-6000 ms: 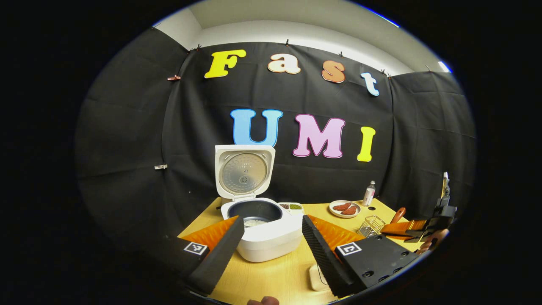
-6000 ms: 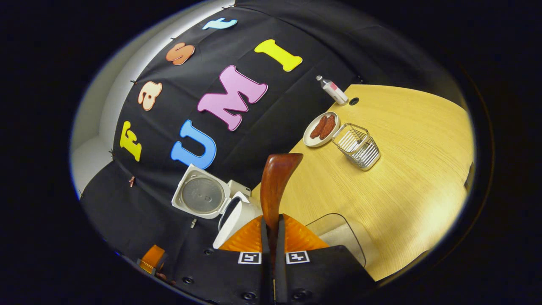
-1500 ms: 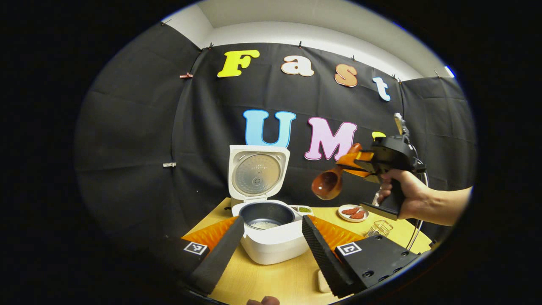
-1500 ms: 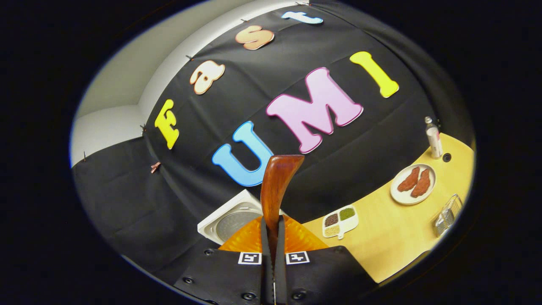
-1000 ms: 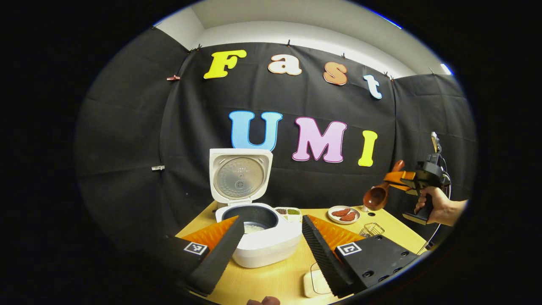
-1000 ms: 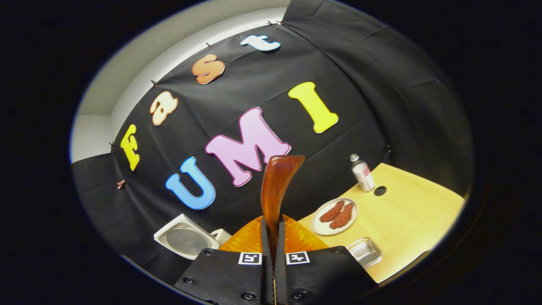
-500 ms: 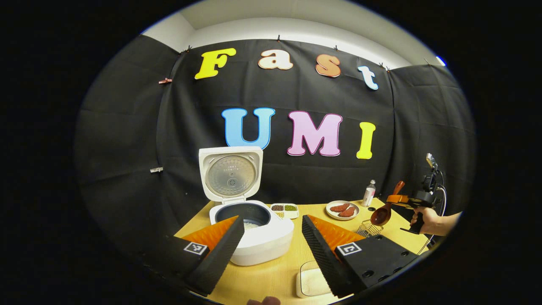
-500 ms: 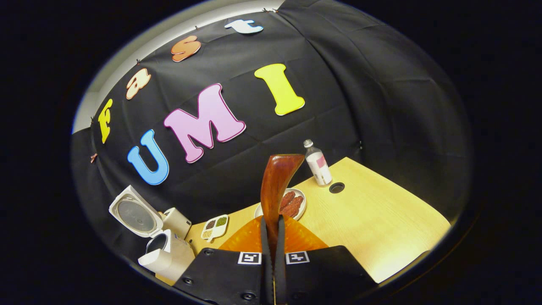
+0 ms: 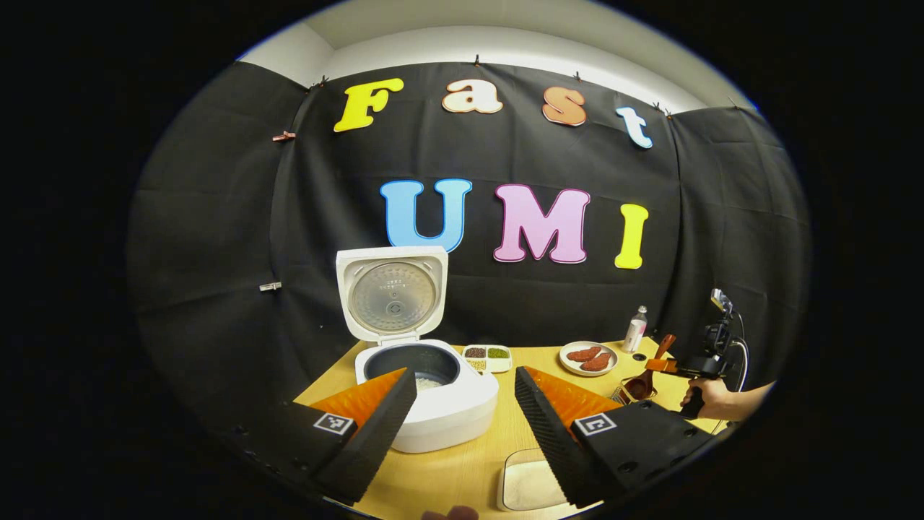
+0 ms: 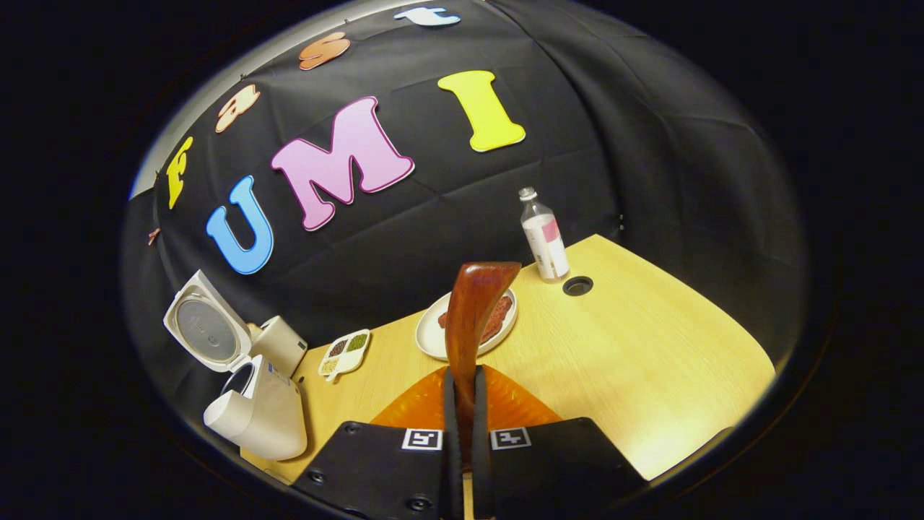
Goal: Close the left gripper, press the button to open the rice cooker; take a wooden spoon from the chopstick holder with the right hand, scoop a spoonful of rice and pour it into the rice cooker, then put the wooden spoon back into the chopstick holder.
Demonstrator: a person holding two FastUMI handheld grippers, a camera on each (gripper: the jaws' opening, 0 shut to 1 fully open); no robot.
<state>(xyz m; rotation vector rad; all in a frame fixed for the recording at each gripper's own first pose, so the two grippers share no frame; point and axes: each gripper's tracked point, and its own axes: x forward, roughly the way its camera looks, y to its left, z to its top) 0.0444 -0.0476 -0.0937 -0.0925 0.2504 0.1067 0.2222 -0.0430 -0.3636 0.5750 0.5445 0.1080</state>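
Rice cooker [image 9: 433, 404]: lid raised, left on table [image 9: 462, 473]. Left gripper [image 9: 462, 422]: jaws open, before cooker. Right gripper [image 10: 463, 404]: jaws clamp wooden spoon [image 10: 471, 318], bowl at chopstick holder [image 9: 626, 393], far right.

The left gripper view looks level across the table [image 9: 462, 473] toward the back wall, with the open rice cooker [image 9: 426, 393] close ahead. The right gripper view looks from the table's far right end, rolled and tilted down, with the cooker [image 10: 249, 404] farther off. Both views share the plate [image 10: 433, 334] and bottle [image 10: 543, 237].
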